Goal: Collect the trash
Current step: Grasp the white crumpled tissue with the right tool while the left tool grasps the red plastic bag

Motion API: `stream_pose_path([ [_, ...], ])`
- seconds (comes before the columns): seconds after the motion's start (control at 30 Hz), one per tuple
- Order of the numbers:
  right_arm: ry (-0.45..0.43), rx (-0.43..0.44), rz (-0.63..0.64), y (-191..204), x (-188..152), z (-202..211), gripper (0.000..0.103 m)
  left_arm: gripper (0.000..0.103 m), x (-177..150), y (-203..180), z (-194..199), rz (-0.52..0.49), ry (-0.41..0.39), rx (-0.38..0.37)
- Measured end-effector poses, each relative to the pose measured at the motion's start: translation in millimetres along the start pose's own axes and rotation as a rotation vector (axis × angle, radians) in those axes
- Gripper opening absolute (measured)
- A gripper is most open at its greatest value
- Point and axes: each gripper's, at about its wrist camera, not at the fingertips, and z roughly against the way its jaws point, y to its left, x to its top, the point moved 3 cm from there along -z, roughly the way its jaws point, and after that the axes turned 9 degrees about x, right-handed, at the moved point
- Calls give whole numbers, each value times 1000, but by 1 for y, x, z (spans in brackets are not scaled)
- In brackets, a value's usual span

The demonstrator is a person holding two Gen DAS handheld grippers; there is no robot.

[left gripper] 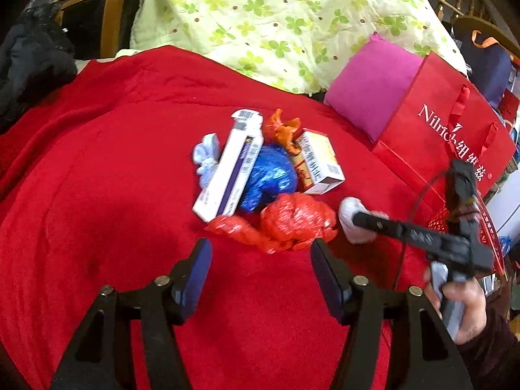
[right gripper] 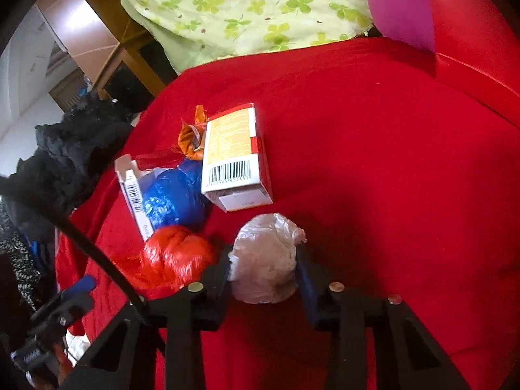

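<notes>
Holding a crumpled white plastic wad [right gripper: 265,260] between its pads, the right tool [right gripper: 265,271] is closed on it at lower centre of the right-wrist view, just above the red blanket [right gripper: 373,162]. Left tool [left gripper: 261,269]: jaws wide apart, holding nothing, lower centre of its view.

Risk: the wad is soft and slippery; a slack squeeze could let it slide out before reaching the red gift bag [left gripper: 432,123], at right, the likely receptacle.

Remaining trash, mid-frame, bunched together: red plastic wad [left gripper: 295,221], touching blue foil ball [left gripper: 269,178], long white carton [left gripper: 227,169], orange-and-white box [left gripper: 320,162], orange wrapper [left gripper: 281,128], white tissue [left gripper: 204,157].

Nearby: magenta cushion [left gripper: 370,84], clover-print quilt [left gripper: 276,16].
</notes>
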Motion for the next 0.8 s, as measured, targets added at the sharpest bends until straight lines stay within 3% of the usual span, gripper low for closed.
stream_pose_path([
  [0.2,-27,-3,63,9,-27,43,37,69,13,-30,-26,-33,36,-23],
  [0.37,-72,28,70,13,-52,85,37,69,19,-50,-55,8,96,-27],
  [0.57,-105,10,89,20,-75,111,37,69,15,-58,-77,70,125,33],
  [0.8,-121,8,102,28,-89,121,37,52,8,-53,-76,120,110,16],
])
